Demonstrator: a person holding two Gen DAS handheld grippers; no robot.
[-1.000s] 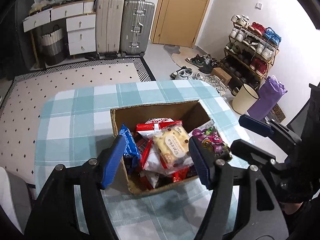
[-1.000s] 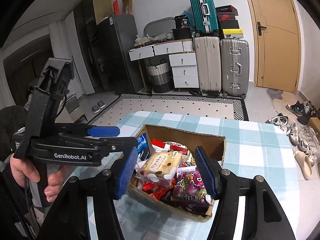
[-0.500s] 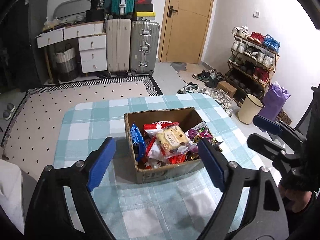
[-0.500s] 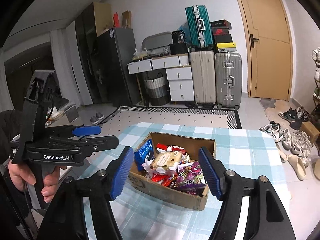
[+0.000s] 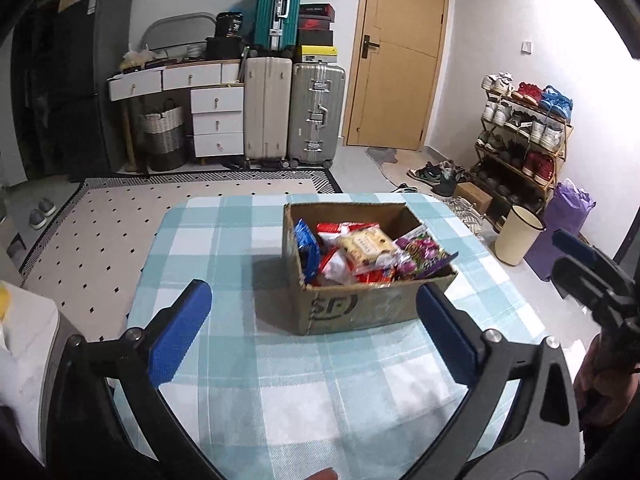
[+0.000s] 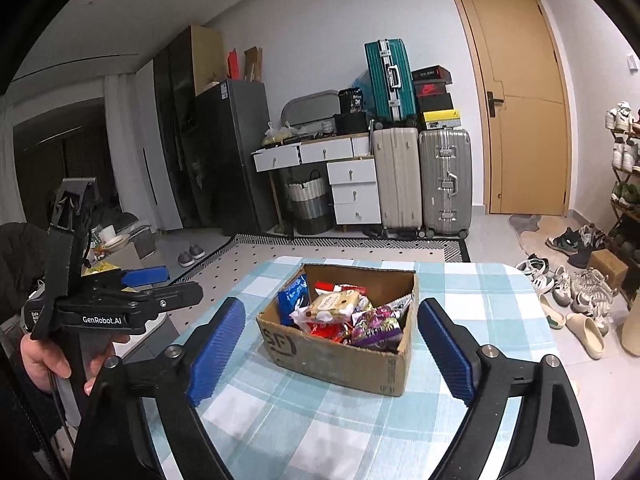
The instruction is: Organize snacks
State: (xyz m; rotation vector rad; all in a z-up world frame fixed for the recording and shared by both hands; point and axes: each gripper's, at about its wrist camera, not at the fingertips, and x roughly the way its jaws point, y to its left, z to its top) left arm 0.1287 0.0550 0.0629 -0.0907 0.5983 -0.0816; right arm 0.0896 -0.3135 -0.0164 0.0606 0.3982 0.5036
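Two grippers hang above a checked tabletop [image 5: 224, 248], both with their blue-padded fingers spread wide and holding nothing. From the left gripper [image 5: 316, 332], the open cardboard box [image 5: 360, 308] sits at twelve o'clock, slightly toward one o'clock, beyond the fingertips and apart from them; its near wall falls between the two fingers [image 5: 180, 332] in the view without touching either. Inside it the snacks are heaped: a blue packet [image 5: 306, 248] stands against the nine o'clock wall, a pale biscuit pack [image 5: 366, 246] lies on top at the middle, red-and-white wrappers [image 5: 340, 264] lie beneath it, and a purple candy bag [image 5: 420, 254] leans toward three o'clock. From the right gripper [image 6: 332, 348], the same box [image 6: 340, 352] lies at twelve o'clock, framed between the fingers [image 6: 218, 352] but beyond their tips, with the purple bag [image 6: 376, 328] nearest. The left gripper's body [image 6: 104, 304] shows at nine o'clock, gripped by a hand [image 6: 44, 356].
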